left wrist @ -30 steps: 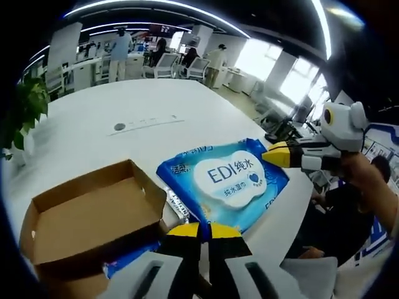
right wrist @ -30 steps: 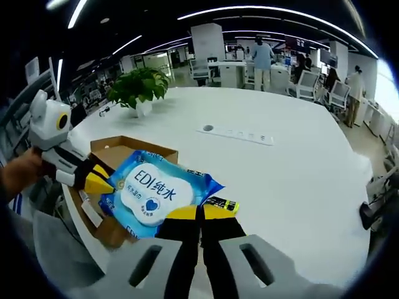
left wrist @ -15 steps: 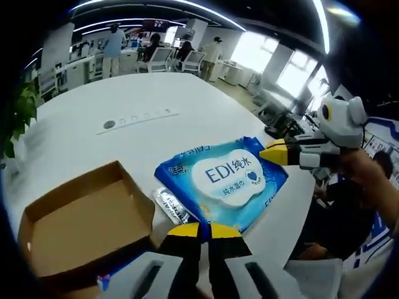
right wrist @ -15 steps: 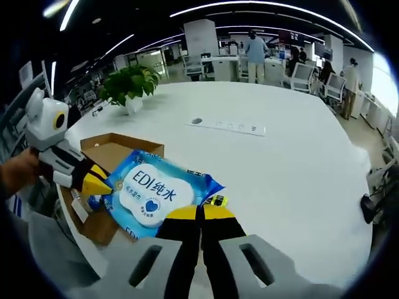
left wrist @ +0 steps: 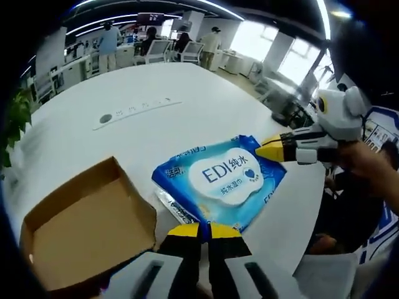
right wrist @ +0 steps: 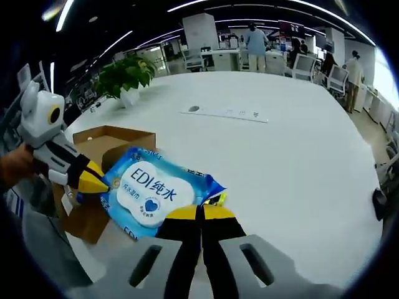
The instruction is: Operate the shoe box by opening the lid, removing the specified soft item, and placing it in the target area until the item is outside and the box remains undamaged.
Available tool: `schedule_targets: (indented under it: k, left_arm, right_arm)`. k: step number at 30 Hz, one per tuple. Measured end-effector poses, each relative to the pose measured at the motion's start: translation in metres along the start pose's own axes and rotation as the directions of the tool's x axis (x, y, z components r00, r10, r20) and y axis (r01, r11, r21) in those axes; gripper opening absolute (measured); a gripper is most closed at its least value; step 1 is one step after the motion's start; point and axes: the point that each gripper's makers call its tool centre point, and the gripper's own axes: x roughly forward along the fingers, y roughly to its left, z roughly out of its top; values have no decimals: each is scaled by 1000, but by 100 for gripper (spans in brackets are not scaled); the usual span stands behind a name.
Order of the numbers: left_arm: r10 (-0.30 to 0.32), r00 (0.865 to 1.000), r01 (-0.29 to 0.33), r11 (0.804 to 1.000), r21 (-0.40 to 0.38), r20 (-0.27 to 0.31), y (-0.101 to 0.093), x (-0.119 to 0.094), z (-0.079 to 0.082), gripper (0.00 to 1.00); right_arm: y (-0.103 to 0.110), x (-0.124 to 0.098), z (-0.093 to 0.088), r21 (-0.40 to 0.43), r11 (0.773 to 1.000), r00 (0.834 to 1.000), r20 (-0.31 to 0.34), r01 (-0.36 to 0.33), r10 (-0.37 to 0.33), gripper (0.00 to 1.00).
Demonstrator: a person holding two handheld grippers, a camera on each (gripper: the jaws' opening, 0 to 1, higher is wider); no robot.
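Gripping wipes pack (left wrist: 219, 185), both tools

White table (left wrist: 156, 93): open cardboard box (left wrist: 87, 224), blue wipes pack (left wrist: 221, 180), potted plant (right wrist: 124, 75), inset socket strip (right wrist: 224, 113).

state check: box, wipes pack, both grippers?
Brown cardboard shoe box: open, lid off, interior looks empty.
Blue EDI wet-wipes pack: out of the box, held at opposite edges above the white table.
Left gripper: shut on pack edge.
Right gripper: shut on pack edge.
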Motion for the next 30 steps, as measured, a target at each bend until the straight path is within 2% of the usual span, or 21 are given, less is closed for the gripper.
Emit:
schedule_targets:
  k: [6, 9, 18, 30]
  left_arm:
    - [22, 999, -21, 999, 39, -30, 5, 11, -5, 1]
    - [48, 997, -42, 995, 95, -56, 8, 16, -7, 1]
    - [69, 993, -54, 987, 149, -99, 9, 30, -13, 1]
    - [81, 992, -67, 988, 143, -94, 14, 34, -14, 2]
  right_arm:
    - [-3, 15, -6, -16, 1000, 1000, -15, -12, 12, 0]
    - [-6, 22, -9, -13, 1000, 1000, -20, -19, 18, 0]
    - [-12, 34, -22, 6, 1000, 999, -35, -15, 15, 0]
    - [-13, 45, -25, -33, 999, 999, -36, -12, 11, 0]
